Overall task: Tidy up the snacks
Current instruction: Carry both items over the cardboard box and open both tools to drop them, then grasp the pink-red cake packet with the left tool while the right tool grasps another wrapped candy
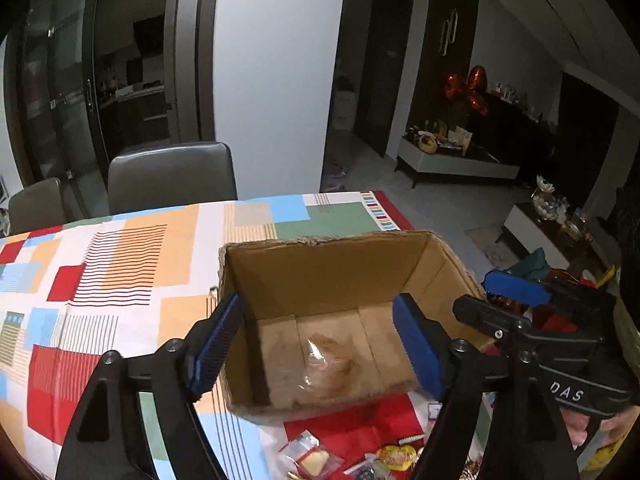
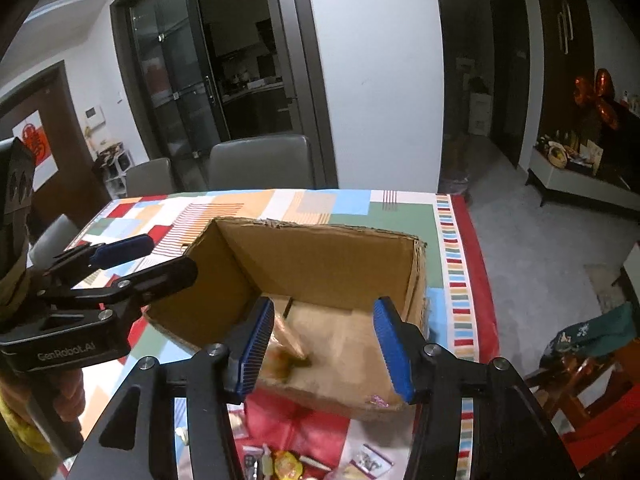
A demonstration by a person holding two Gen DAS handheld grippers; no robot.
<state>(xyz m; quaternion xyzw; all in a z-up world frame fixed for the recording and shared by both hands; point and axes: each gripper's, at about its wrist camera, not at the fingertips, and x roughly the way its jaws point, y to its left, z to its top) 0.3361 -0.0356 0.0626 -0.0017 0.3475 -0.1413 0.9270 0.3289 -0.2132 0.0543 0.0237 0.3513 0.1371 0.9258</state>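
Note:
An open cardboard box [image 1: 332, 268] stands on the patterned tablecloth; it also shows in the right wrist view [image 2: 320, 256]. A clear bag of brownish snacks [image 1: 328, 364] lies on the box floor, blurred in the right wrist view [image 2: 288, 348]. My left gripper [image 1: 320, 344] is open and empty above the box's near edge. My right gripper [image 2: 324, 348] is open and empty over the box's near side; it shows at the right of the left wrist view [image 1: 508, 300]. Small wrapped snacks [image 1: 316, 460] lie on the table in front of the box, also in the right wrist view [image 2: 288, 464].
The table [image 1: 120, 280] has a colourful cloth and its right edge [image 2: 480, 280] drops to the floor. Two grey chairs [image 1: 172, 176] stand at the far side. A cluttered chair [image 2: 592, 344] is at the right.

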